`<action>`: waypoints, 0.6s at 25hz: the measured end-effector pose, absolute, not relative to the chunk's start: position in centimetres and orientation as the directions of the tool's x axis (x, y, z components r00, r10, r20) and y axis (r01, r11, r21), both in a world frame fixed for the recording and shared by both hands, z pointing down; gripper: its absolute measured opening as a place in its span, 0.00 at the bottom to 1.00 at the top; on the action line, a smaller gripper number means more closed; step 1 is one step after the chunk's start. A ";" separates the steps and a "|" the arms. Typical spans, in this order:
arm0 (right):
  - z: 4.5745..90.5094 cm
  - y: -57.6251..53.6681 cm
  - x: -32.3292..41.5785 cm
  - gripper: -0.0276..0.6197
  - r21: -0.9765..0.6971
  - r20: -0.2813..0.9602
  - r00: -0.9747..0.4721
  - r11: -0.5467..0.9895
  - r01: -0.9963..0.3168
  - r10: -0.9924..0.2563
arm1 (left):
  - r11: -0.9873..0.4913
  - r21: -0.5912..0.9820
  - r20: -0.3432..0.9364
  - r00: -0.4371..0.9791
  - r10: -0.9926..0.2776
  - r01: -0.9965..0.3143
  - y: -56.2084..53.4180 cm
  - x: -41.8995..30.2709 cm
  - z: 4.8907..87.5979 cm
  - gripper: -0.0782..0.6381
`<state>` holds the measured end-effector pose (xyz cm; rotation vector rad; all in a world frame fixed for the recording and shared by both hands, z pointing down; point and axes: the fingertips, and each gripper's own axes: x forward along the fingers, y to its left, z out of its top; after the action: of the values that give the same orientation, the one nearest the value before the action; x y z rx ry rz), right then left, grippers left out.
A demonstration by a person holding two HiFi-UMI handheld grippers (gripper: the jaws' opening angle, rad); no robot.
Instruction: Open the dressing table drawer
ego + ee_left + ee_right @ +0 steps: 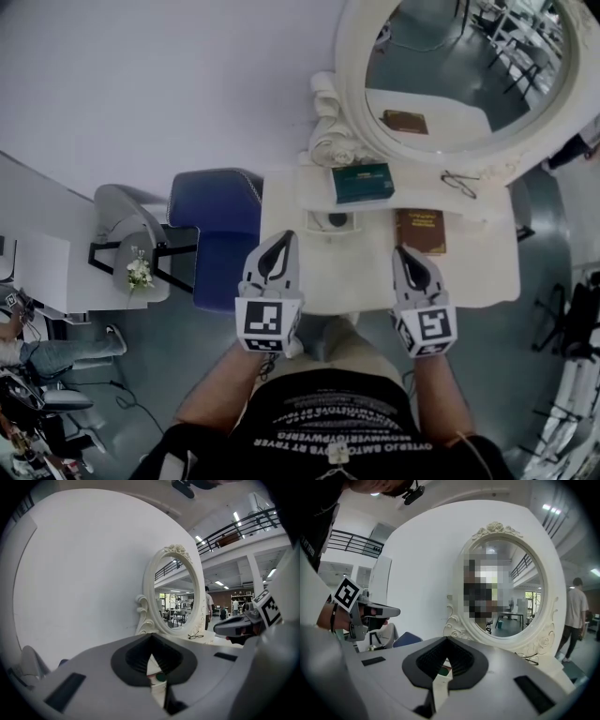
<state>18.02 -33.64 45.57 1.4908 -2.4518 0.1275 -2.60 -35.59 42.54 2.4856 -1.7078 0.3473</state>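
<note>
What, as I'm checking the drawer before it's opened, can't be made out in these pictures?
The drawer: head view, hidden under the table top; both gripper views aim above it, at the mirror.
Print on the green box and brown book: head view, too small.
Part of the mirror's reflection: right gripper view, mosaic patch.

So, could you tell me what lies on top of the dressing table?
A green box and glasses on its back shelf, a brown book below; the drawer beneath is hidden.
</note>
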 end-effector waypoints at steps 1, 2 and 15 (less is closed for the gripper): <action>45.3 -33.4 18.0 0.05 0.065 0.270 -0.433 0.465 -0.883 -0.860 | -0.366 -0.044 0.240 0.346 -0.907 -0.930 -35.4 -2.8 42.2 0.11; 45.1 -33.1 17.9 0.05 0.065 0.269 -0.432 0.464 -0.884 -0.861 | -0.368 -0.047 0.237 0.347 -0.907 -0.929 -35.2 -3.0 42.0 0.11; 43.7 -29.7 15.6 0.05 0.071 0.249 -0.387 0.415 -0.907 -0.888 | -0.416 -0.032 0.237 0.398 -0.886 -0.909 -32.5 -5.1 41.2 0.11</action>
<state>15.64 -29.71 43.70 1.5716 -2.4244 0.1121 -5.11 -32.50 41.16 2.5395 -1.6365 0.3315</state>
